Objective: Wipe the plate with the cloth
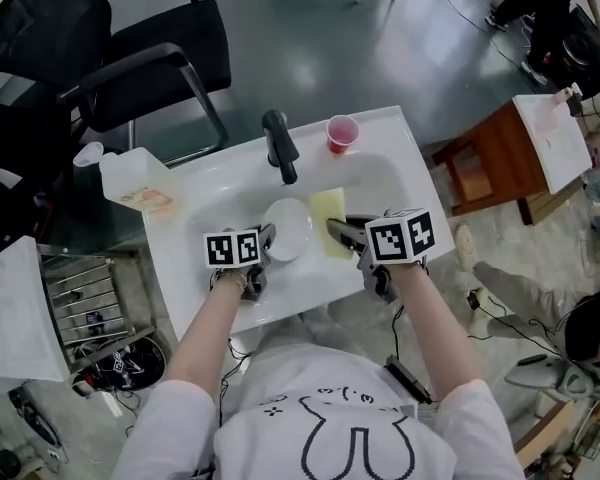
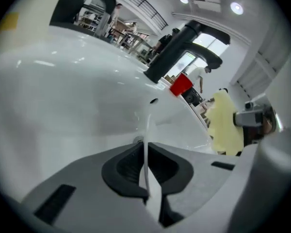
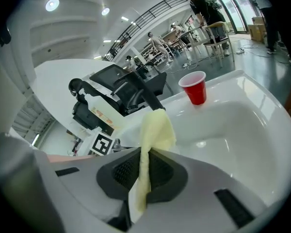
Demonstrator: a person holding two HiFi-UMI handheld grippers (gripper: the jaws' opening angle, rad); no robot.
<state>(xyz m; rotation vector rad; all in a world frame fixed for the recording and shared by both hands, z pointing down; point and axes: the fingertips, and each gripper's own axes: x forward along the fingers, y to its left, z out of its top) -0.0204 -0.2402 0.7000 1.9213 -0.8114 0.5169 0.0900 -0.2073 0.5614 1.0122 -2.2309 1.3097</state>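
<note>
Two-handed, seemingly not yet wiping: clamping the round white plate [image 1: 286, 230] by its rim in the jaws of the left gripper [image 1: 264, 240] over the white sink basin [image 1: 218, 194], pinching the pale yellow cloth [image 1: 329, 216] in the jaws of the right gripper [image 1: 340, 231] just beside it.

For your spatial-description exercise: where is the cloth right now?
In the head view, the cloth hangs over the sink, clamped in the right tongs, just right of the plate.
</note>
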